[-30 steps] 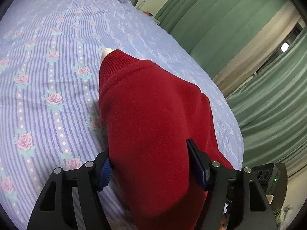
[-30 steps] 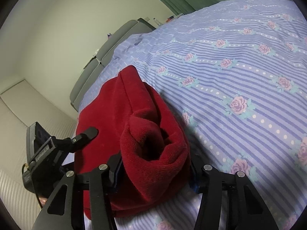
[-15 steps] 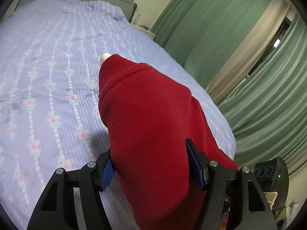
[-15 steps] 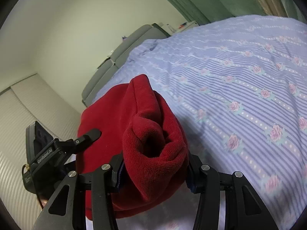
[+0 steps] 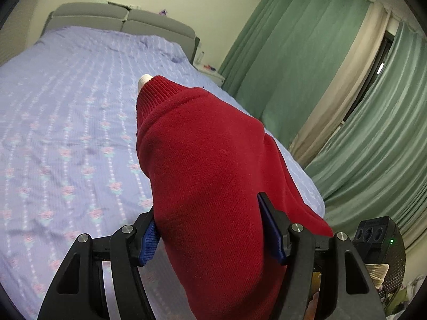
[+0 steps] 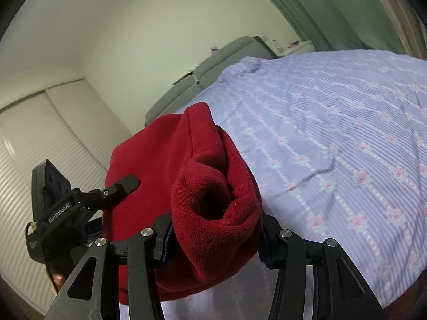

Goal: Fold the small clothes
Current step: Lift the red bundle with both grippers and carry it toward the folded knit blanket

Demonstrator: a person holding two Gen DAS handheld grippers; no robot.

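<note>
A small red knit sweater (image 5: 208, 165) hangs between my two grippers, lifted clear of the bed. My left gripper (image 5: 213, 232) is shut on one side of it, with a ribbed cuff and a white tag (image 5: 145, 78) sticking up at the far end. My right gripper (image 6: 213, 242) is shut on a bunched, rolled part of the same sweater (image 6: 210, 186). The left gripper (image 6: 80, 205) also shows in the right wrist view, at the left, against the red cloth.
The bed (image 5: 66, 122) has a lilac striped sheet with pink roses and a grey headboard (image 5: 120, 21). Green curtains (image 5: 307, 61) hang along the right side. A nightstand (image 5: 210, 72) stands by the headboard. White slatted closet doors (image 6: 40, 138) are at the left.
Both grippers have risen with the sweater, lifting it off the sheet. The bed now lies farther below and the headboard and curtains have come into view.
</note>
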